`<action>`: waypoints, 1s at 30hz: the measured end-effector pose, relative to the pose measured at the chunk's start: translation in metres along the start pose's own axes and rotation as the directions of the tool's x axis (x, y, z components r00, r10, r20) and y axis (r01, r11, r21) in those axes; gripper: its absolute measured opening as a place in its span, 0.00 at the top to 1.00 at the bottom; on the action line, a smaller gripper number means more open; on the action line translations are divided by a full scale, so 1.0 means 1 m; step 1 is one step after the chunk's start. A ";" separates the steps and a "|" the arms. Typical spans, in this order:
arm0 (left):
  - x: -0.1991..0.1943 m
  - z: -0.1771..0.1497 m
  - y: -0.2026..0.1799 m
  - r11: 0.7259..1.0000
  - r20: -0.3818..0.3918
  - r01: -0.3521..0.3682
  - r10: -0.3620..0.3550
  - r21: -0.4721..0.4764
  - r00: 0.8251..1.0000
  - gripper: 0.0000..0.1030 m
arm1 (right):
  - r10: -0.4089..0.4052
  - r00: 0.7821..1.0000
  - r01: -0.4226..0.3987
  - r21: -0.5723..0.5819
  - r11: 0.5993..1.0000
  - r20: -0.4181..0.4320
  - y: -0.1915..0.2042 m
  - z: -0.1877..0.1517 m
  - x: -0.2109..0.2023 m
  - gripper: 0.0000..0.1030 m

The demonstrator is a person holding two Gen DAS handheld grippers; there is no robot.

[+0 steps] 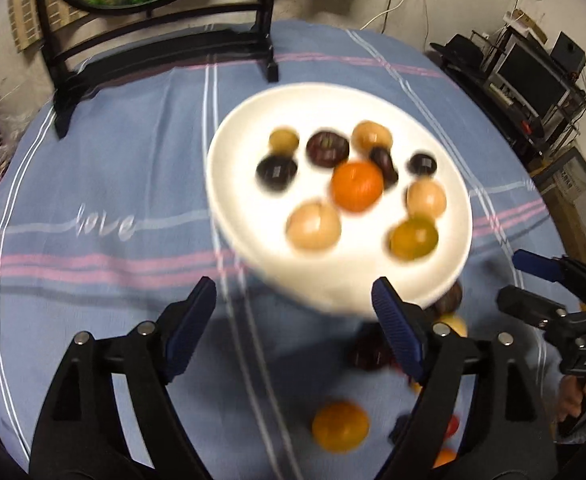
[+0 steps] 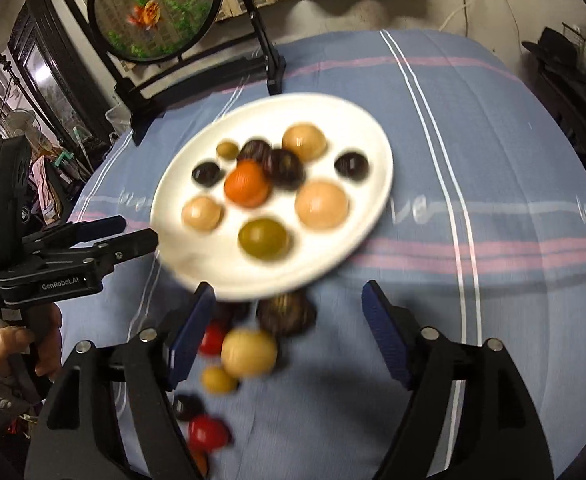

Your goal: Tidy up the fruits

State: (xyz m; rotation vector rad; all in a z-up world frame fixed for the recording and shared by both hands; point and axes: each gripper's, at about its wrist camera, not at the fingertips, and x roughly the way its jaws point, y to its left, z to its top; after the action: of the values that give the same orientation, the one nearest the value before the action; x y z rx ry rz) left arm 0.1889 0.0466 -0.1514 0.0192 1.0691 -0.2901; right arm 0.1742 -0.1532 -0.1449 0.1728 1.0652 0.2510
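Left wrist view: blue-padded fingers (image 1: 191,332) of the left gripper (image 1: 293,330) stand wide, nothing between them. Loose fruit lies just beyond on the blue striped cloth (image 1: 113,168) covering the counter: an orange-yellow fruit (image 1: 340,426) and a dark fruit (image 1: 371,350), both blurred. White plate (image 1: 245,152) behind them carries sorted fruit, a tangerine (image 1: 357,186) near its middle. Judgement: the plate is the collection point.

Right wrist view: right gripper (image 2: 289,334) fingers (image 2: 389,336) also spread wide and empty. Unsorted fruit clusters by its left finger, between gripper and plate: a tan round fruit (image 2: 249,352), a red fruit (image 2: 207,432), a dark brown fruit (image 2: 287,312). Both grippers look ready to pick.
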 end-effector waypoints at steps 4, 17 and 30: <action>-0.008 -0.031 0.000 0.999 -0.016 -0.044 0.044 0.003 0.999 0.17 | -0.015 1.000 0.015 -0.001 1.000 -0.027 0.006 -0.020 -0.009 0.13; -0.013 -0.061 -0.007 0.998 -0.043 -0.046 0.049 0.048 0.998 0.17 | -0.048 0.998 0.049 -0.032 0.998 0.029 0.020 -0.026 -0.037 0.10; -0.006 -0.066 -0.014 0.996 -0.079 -0.043 0.049 0.076 0.996 0.17 | -0.075 0.996 0.074 0.009 0.997 0.041 0.013 -0.034 -0.048 0.10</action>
State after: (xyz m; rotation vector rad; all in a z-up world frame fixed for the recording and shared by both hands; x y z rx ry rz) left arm 0.1264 0.0451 -0.1766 0.1228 1.1361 -0.2894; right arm 0.1211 -0.1542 -0.1176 0.1444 1.0298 0.1753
